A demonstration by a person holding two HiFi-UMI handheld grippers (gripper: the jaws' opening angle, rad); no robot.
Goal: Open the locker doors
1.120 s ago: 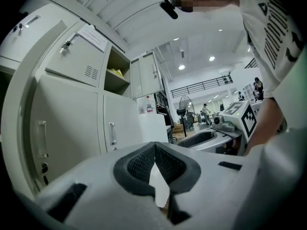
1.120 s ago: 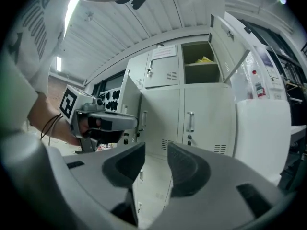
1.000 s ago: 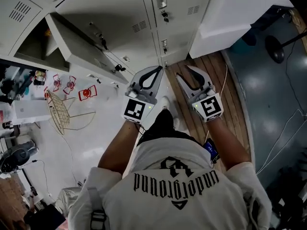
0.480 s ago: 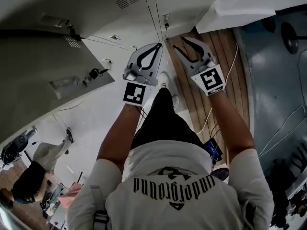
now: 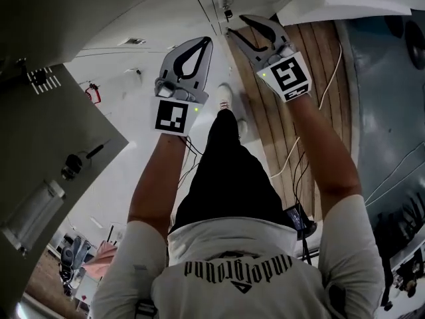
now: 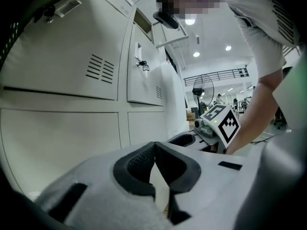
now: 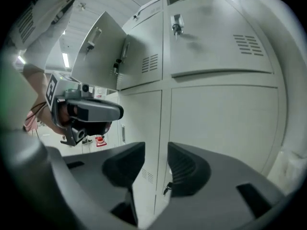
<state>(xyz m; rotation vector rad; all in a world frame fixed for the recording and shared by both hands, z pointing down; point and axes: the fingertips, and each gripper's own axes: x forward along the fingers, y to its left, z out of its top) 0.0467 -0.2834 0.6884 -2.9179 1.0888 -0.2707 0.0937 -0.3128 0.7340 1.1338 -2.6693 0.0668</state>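
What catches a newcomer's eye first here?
The grey left hand-held gripper, with its black-and-white marker cube, is shut; the right hand-held gripper beside it is parted and empty. Ahead stands a wall of pale grey metal lockers, one locker door hanging open at the left.

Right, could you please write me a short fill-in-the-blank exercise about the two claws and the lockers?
1. The left claw has its jaws ____, with nothing between them.
2. The right claw has its jaws ____, gripping nothing.
3. In the head view, the open locker door stands on the person's ____ side.
Missing words: shut; apart; left.
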